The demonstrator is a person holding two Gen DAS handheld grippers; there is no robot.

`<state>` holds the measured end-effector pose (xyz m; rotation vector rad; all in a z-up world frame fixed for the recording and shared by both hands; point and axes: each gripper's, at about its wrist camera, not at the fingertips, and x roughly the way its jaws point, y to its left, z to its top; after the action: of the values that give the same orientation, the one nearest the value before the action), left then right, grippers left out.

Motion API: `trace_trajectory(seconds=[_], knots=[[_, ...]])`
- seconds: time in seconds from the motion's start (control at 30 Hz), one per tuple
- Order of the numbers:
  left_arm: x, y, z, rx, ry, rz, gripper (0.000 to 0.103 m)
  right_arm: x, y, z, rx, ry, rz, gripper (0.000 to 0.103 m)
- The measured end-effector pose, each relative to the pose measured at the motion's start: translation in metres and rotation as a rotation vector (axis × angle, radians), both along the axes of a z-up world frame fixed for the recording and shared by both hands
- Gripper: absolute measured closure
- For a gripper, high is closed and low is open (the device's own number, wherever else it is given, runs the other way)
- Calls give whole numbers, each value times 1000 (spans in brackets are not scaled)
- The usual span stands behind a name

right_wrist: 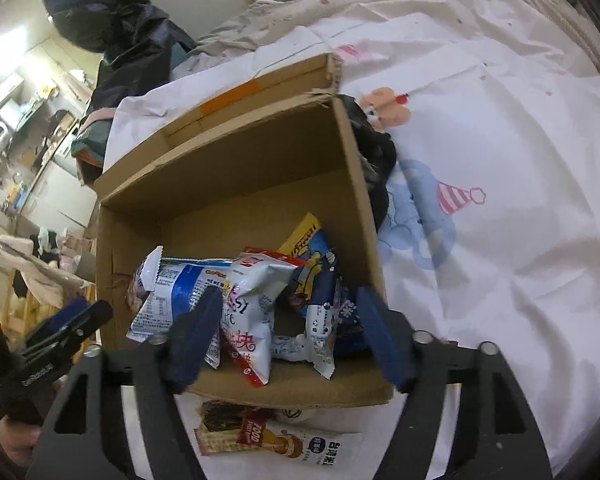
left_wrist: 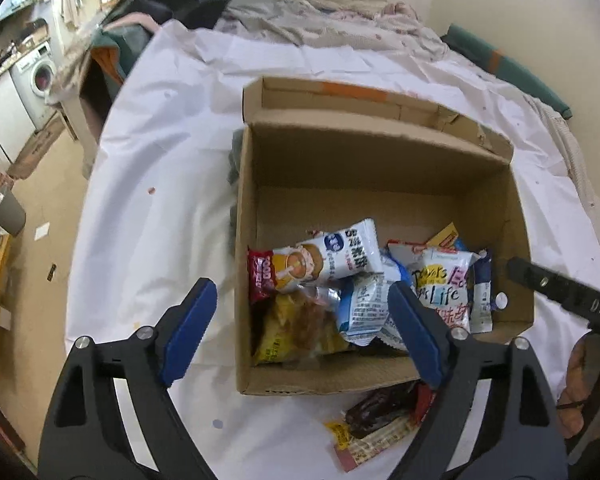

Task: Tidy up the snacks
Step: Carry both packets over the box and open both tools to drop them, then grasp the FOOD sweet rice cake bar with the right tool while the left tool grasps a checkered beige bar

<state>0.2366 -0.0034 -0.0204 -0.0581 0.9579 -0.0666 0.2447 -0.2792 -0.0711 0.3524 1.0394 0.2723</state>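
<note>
An open cardboard box (left_wrist: 380, 152) stands on a white sheet and also shows in the right wrist view (right_wrist: 236, 152). Several snack packets lie in it: a white and blue drink packet (left_wrist: 332, 256), a yellow chip bag (left_wrist: 296, 332), a white "Life" bag (left_wrist: 444, 280) (right_wrist: 252, 300). My left gripper (left_wrist: 300, 324) is open and empty above the box's near left corner. My right gripper (right_wrist: 288, 332) is open and empty above the box's near wall. Loose packets (left_wrist: 376, 420) (right_wrist: 276, 436) lie on the sheet in front of the box.
The white sheet (left_wrist: 160, 184) (right_wrist: 500, 200) covers a bed with rumpled bedding (left_wrist: 332, 20) at the far end. A dark object (right_wrist: 374, 152) lies against the box's right side. The floor and a washing machine (left_wrist: 36, 76) are at left.
</note>
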Motion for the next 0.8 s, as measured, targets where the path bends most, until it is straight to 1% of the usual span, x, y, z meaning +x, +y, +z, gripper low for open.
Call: trace_trajectory(seconds=[0.07,0.13,0.27,0.43,0.5,0.57,0.8], knots=[[-3,-5,4,17,-17,-26,17,0,2,-3,17,18,22,22],[-3,-8,5,31,-21,-39,17,0,3,-5,13,24,23,22],[0,-8,1,9,-2,-40,17,0,3,-4,20,23,21,22],[-1,-2,1,11,-9,-14,17,-5,0,1,31,14,0,22],[-3,2,4,20,-15,-10,17,-11,-1,1,47,26,-10,22],[-6,7,11,46,-40,7,17,-17,0,1,63,47,5,22],[-20,24,32,31,-82,50,17,-37,3,7,17,39,17,22]])
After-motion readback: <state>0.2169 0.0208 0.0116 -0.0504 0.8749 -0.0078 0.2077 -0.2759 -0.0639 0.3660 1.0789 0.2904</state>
